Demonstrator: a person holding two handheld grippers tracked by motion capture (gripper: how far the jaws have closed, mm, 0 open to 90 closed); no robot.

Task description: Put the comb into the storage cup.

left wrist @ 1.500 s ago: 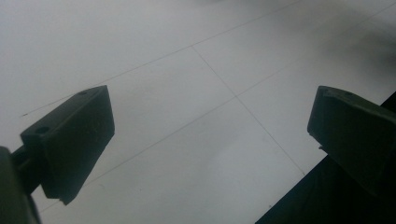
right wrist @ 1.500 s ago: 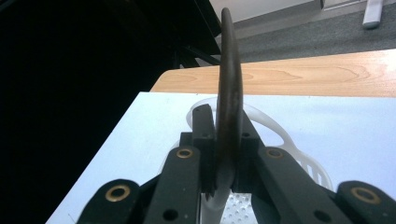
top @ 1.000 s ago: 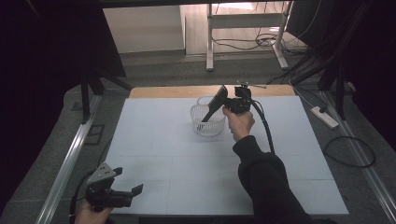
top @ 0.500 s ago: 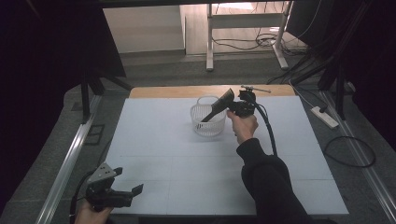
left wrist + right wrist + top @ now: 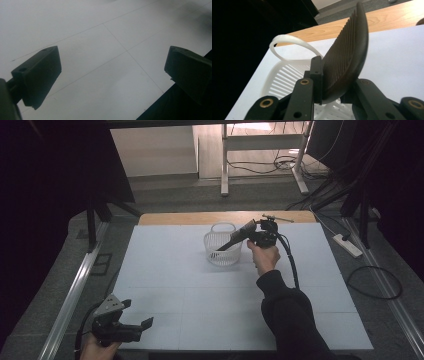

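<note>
Over the far middle of the white table (image 5: 165, 270), your right gripper (image 5: 239, 236) pinches a dark comb (image 5: 344, 55) between its jaws, clamped at the comb's lower end, teeth facing left in the right gripper view. The comb slants down over a white plastic basket (image 5: 223, 249) with a looped handle, its tip inside the rim. Your left gripper (image 5: 137, 325) hangs at the table's near left corner, jaws spread, nothing between them.

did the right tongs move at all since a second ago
Yes. In the high view the right tongs, shut on the dark comb, have shifted slightly right and lower against the white basket, tilting the comb flatter over its rim.
</note>
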